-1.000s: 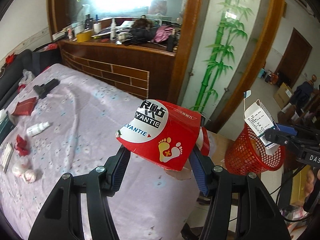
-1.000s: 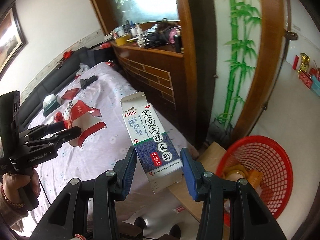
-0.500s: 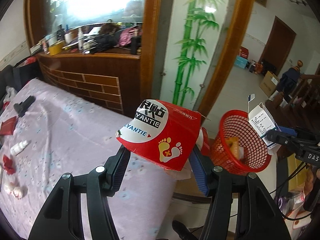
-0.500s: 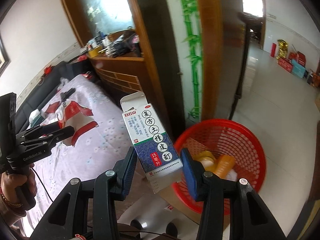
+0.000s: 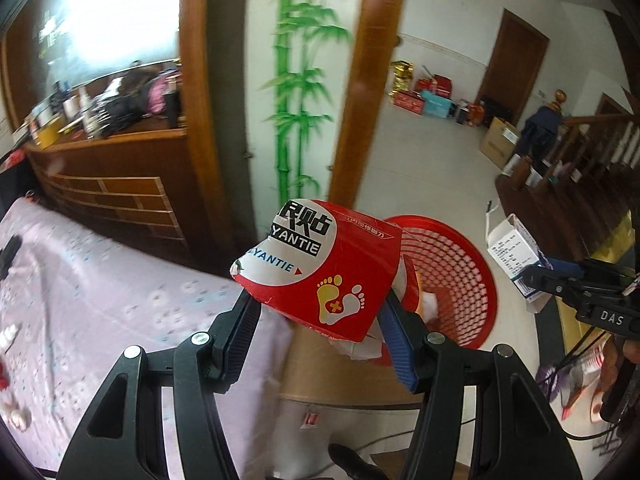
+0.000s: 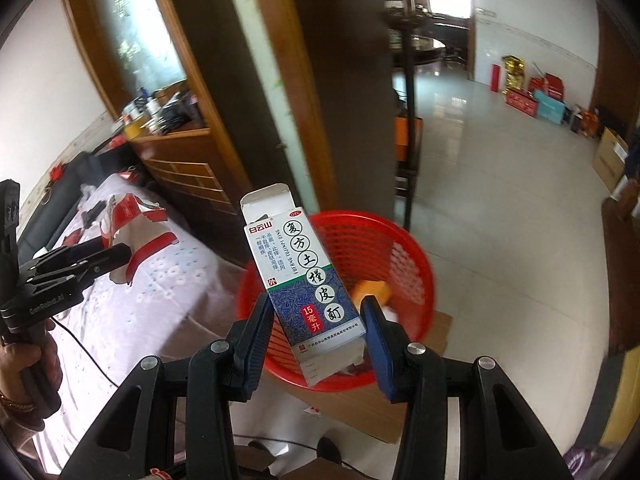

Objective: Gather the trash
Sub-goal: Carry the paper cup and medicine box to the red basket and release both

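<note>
left gripper [image 5: 320,316] jaws pinched on red packet [image 5: 320,268] | right gripper [image 6: 316,316] jaws pinched on medicine box [image 6: 304,280] | both swung off the bed [image 5: 100,300] toward red basket [image 6: 404,256], probably over it now | release judged next

Glossy red cardboard packet [image 5: 320,268], matt paper box [image 6: 308,284] — perforated plastic basket [image 6: 404,256], polished wood cabinet [image 5: 120,176].
</note>
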Tool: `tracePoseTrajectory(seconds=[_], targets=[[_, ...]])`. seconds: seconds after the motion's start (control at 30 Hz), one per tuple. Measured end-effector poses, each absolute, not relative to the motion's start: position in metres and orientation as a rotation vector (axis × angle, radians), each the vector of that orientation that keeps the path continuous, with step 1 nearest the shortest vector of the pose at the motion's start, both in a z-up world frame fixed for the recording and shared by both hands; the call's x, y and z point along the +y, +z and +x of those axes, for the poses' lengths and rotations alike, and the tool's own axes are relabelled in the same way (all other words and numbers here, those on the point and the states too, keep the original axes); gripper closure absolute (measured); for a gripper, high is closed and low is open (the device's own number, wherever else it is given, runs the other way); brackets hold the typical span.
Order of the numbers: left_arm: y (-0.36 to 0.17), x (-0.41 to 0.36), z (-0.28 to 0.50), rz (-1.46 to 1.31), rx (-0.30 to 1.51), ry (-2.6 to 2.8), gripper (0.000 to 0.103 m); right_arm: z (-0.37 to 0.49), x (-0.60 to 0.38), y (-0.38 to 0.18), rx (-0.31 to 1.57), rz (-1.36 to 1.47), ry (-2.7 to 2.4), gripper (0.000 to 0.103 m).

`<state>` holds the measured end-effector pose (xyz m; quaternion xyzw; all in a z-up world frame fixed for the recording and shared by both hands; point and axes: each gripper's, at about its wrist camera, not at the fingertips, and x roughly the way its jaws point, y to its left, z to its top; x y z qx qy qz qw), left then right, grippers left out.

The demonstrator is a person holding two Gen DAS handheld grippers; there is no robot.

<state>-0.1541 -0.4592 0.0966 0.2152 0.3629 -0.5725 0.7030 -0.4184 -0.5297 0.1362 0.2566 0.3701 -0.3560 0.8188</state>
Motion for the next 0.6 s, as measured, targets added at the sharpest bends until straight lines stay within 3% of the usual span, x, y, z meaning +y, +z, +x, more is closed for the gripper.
tracePoseTrajectory(seconds=[0.6], targets=[[0.063,-0.53,-0.213,0.599,0.867,-1.333,0.041,-0.459,-0.556,0.133,0.759,0.621,-0.805,0.053]])
